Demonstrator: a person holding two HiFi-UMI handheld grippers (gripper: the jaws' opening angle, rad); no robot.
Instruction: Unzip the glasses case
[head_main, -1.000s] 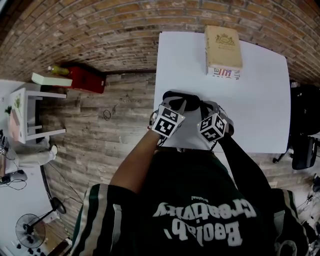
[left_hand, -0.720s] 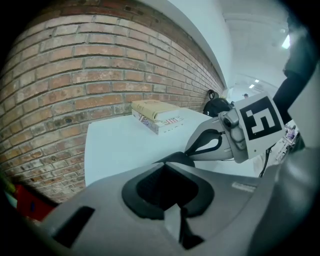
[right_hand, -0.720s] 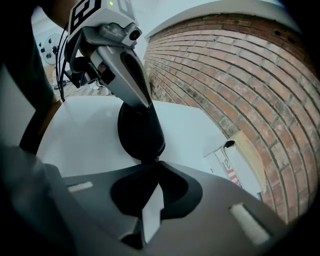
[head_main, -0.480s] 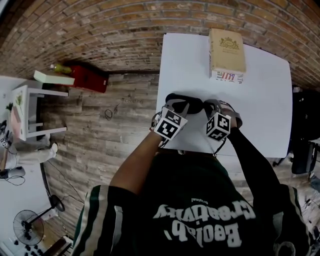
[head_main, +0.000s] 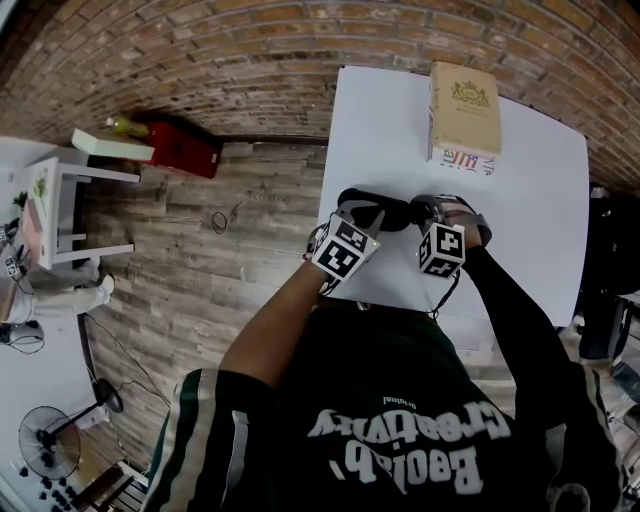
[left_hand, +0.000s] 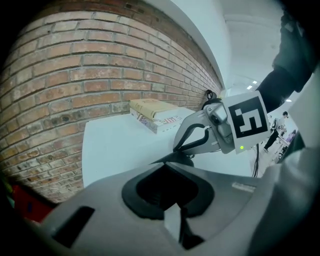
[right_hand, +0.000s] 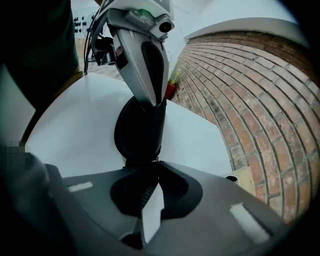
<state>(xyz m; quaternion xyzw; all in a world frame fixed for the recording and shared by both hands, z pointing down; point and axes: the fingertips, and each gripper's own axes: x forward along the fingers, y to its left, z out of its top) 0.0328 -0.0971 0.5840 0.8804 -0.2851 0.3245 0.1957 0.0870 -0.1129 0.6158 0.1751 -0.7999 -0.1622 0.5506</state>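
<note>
A black glasses case (head_main: 385, 208) lies on the white table (head_main: 520, 210), near its front left part. My left gripper (head_main: 360, 218) is shut on the case's left end; in the right gripper view its grey fingers (right_hand: 147, 70) clamp the far end of the case (right_hand: 139, 130). My right gripper (head_main: 424, 214) is shut at the case's right end, its jaws (right_hand: 155, 161) closed on a small zipper pull there. In the left gripper view my left jaws (left_hand: 166, 161) meet in a thin line, with the right gripper (left_hand: 179, 148) just beyond them. The zipper line itself is hidden.
A tan book (head_main: 465, 105) lies at the table's far edge. Left of the table is wooden floor with a red box (head_main: 182, 148) and a white shelf (head_main: 60, 210). A brick wall runs behind. A dark chair (head_main: 610, 270) stands at the right.
The right gripper's marker cube has rolled about its own axis while staying at the case's right end. The left gripper and the case have kept their place.
</note>
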